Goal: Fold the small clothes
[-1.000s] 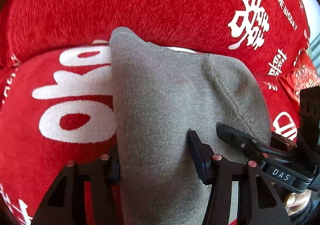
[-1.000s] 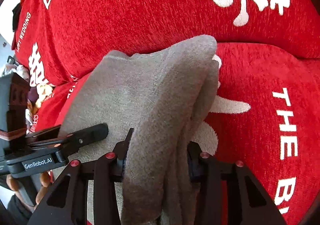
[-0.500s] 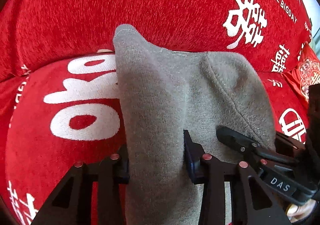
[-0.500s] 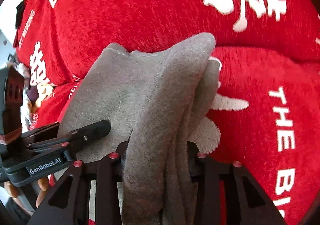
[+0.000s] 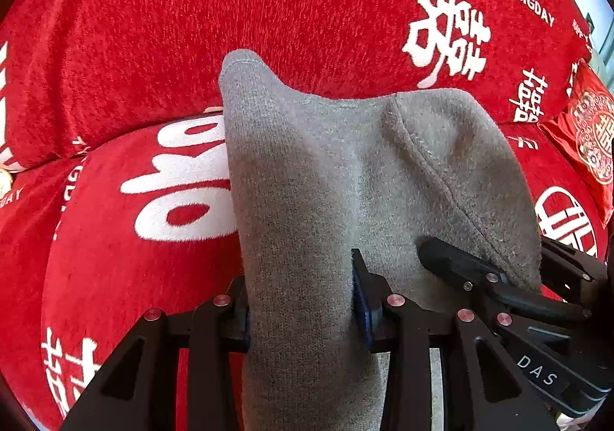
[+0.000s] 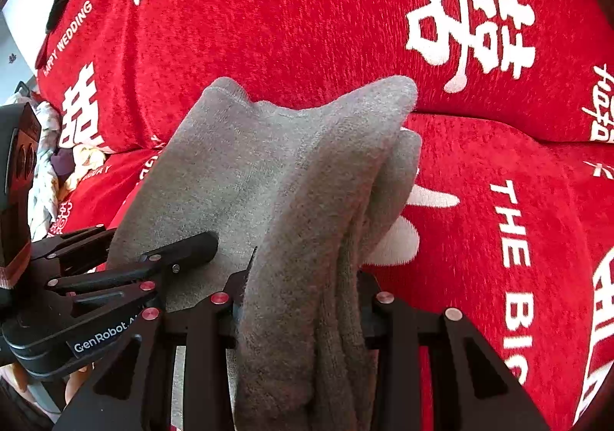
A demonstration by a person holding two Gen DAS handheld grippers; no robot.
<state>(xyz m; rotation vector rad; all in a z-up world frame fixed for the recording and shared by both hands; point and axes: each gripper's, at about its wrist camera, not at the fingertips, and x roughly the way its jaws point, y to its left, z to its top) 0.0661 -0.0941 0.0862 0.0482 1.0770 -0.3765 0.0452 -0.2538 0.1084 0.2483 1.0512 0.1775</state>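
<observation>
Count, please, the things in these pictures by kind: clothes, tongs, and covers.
Grey garment: 1
Tongs: 2, the left tongs and the right tongs, both shut on the garment
Red printed cover: 1
Total: 4

Grey knit garment (image 5: 330, 177) held up over the red sofa

Soft, fuzzy grey cloth with a stitched seam curving down its right side; two upper corners stand up with a sagging edge between them. In the right wrist view (image 6: 268, 177) its right edge is bunched into several hanging layers.
</observation>
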